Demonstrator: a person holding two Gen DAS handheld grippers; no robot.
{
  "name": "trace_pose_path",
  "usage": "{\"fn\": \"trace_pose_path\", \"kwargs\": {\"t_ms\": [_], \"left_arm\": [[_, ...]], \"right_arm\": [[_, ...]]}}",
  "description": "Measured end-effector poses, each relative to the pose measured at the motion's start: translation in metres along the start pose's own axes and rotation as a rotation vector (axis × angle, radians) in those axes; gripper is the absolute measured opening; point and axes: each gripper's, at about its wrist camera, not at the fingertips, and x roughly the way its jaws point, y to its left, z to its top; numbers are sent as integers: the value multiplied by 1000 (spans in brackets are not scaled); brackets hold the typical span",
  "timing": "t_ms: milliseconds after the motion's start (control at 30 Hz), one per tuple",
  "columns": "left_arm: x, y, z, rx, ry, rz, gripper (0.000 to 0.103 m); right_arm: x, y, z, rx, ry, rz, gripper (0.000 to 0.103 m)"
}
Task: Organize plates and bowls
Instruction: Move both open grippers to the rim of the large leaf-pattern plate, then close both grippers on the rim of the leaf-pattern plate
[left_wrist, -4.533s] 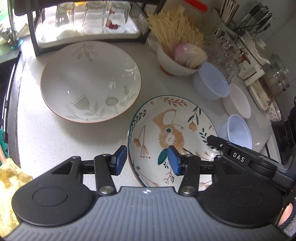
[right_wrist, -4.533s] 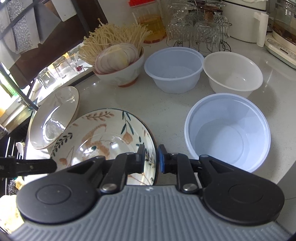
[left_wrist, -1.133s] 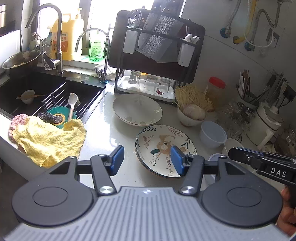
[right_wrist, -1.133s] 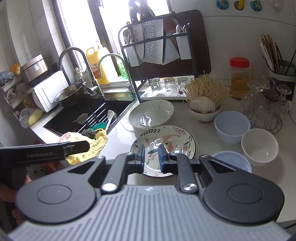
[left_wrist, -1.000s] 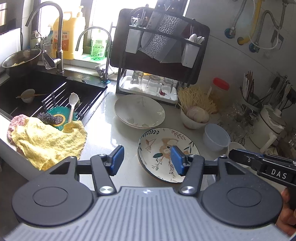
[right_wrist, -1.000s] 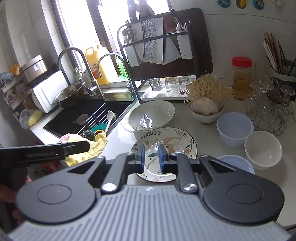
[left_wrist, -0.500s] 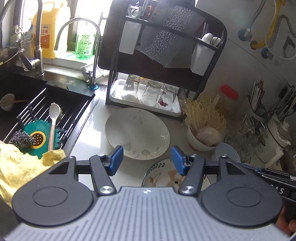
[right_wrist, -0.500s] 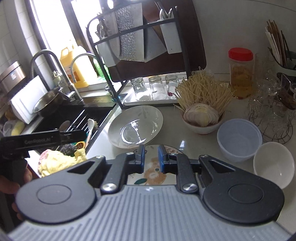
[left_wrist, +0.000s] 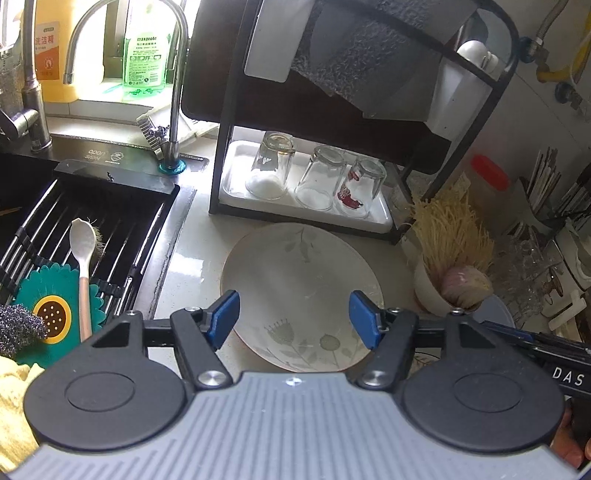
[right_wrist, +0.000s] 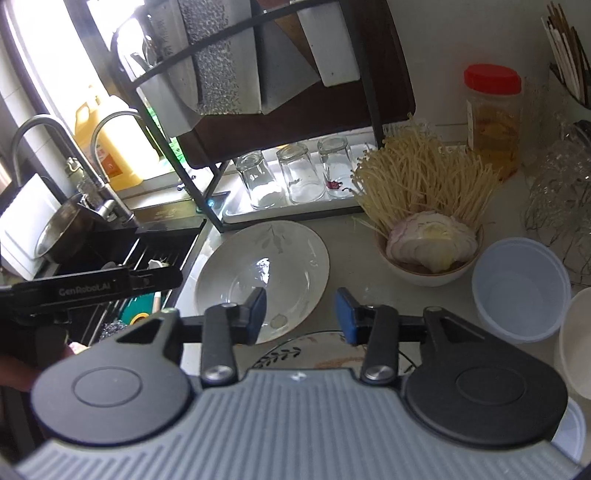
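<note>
Nothing looks stacked yet: white plate lies before the rack, patterned plate nearer, plastic bowl right of it. Left gripper and right gripper are opening, empty, above both plates.

A wide cream plate with faint leaf prints lies flat on the table – just before the rack. Near it sits a flower-patterned plate, a pale blue bowl and a white bowl.

Three upturned glasses on a rack tray, red-lidded jar nearby
</note>
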Motion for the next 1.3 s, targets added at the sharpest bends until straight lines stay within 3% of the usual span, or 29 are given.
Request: {"fn": "trace_pose_path", "kwargs": {"t_ms": [167,233,267,700,833,1200,1300], "left_arm": [[23,19,9,2,34,-2,73],[33,26,12,-4,51,-9,73],[38,29,13,-8,61,-14,74],[97,64,15,-50,192,-74,72],[109,69,20,-49,198,-85,71],[141,83,34,-53,230,-114,39],[145,84,36,-53,226,-129,28]], "right_arm": [[23,5,6,20,42,0,46],[31,4,8,41,51,-6,60],[35,3,9,52,55,-8,61],[89,-2,11,146,158,-103,60],[102,-6,14,162,162,-117,60],[136,-9,22,153,205,-165,45],[143,-10,24,143,228,-173,33]]}}
